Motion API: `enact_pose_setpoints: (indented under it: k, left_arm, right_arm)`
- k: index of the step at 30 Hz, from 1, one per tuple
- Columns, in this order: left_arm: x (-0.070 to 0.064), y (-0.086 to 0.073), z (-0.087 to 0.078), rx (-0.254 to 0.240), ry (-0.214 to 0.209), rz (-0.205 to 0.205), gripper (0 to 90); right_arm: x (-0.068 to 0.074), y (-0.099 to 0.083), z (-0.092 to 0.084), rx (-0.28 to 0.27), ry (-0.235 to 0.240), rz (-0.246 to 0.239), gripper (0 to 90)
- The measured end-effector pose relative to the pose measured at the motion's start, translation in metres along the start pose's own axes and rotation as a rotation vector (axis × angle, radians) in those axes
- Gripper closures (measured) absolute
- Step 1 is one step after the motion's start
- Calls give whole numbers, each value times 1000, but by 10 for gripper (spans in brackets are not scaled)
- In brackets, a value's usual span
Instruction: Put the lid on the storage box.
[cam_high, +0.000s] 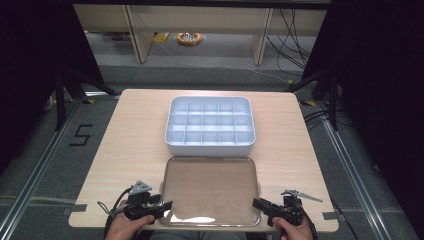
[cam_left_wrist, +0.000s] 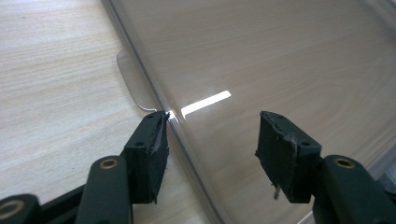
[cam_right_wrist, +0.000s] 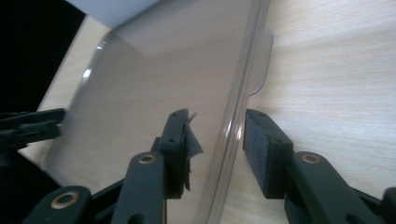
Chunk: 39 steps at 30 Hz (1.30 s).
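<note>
left hand-held gripper (cam_left_wrist: 212, 140): open over clear lid (cam_high: 210, 190) edge | right hand-held gripper (cam_right_wrist: 217, 140): open, rim between jaws | risk: slippery lid may slide, tip, fall off table (cam_high: 125, 130)

Each bare hand holds a black two-jaw tool. The left gripper (cam_high: 167, 205) carries a grey three-cornered plate on top and a dark cable looping off its rear; the right gripper (cam_high: 256, 203) has a like plate. Up close, the jaws are matte black bars with brass-ringed rivets, small screws and worn, frayed black foam pads (cam_left_wrist: 157, 154).
</note>
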<state>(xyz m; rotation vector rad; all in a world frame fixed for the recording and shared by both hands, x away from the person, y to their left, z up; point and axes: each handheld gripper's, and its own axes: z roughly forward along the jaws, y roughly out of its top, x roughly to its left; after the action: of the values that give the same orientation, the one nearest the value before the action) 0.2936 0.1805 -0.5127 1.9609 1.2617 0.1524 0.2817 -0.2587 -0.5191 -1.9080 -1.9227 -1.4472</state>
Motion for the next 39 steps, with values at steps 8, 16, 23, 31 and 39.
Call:
enact_pose_setpoints:
  k: [8, 16, 23, 31, 39]
  left_arm:
    - [0, -2, -1, -5, 52, 47, 429]
    - [-5, -3, 2, -19, 33, 42, 456]
    - [-4, -3, 2, -16, 8, 13, 415]
    - [1, -2, 0, -16, -1, 10, 335]
    - [7, -1, 1, -34, -73, -36, 262]
  right_arm:
    - [-5, -6, 0, 13, 68, 40, 667]
    - [11, -7, 2, 5, 119, 17, 614]
    - [9, -5, -2, 11, 107, -51, 611]
    - [13, -3, -8, 6, 83, -162, 629]
    - [24, -2, -16, -38, 100, -265, 617]
